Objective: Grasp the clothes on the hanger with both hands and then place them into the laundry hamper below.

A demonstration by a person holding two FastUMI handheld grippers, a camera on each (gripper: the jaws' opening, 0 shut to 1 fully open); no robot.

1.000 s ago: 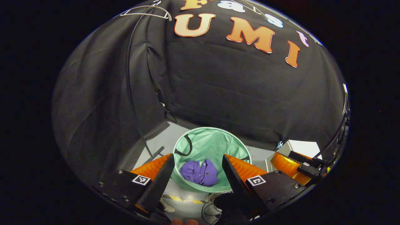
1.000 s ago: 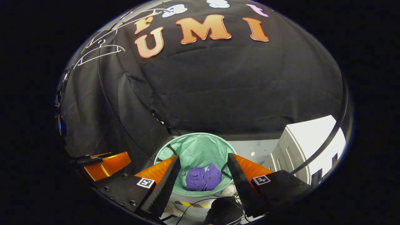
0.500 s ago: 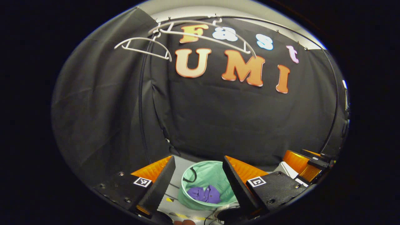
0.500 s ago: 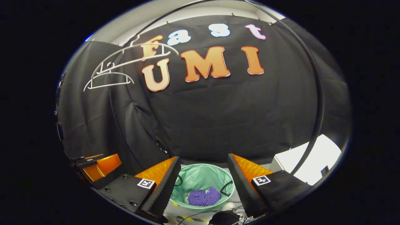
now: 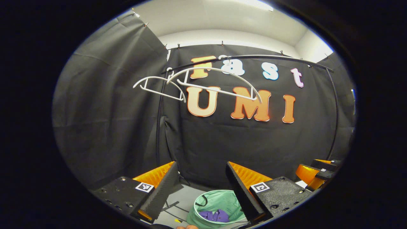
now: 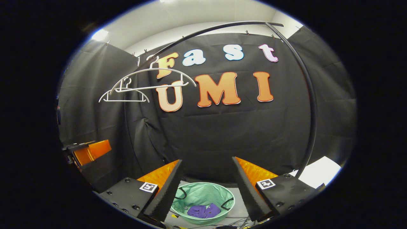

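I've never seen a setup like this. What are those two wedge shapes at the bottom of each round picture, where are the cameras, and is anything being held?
There is no robot arm here. A person carries a two-finger gripper in each hand, and a wide-angle camera rides on each, looking forward along its fingers. The wedges are those fingers. In the left gripper view you see the left gripper; in the right gripper view, the right gripper. Both stand open with nothing between the fingers.

Each view also catches the other gripper at its edge.

Down on the floor stands a green laundry hamper with a purple garment lying inside. Up on the black curved rail hang white hangers, bare. So the clothes appear to be already in the hamper.
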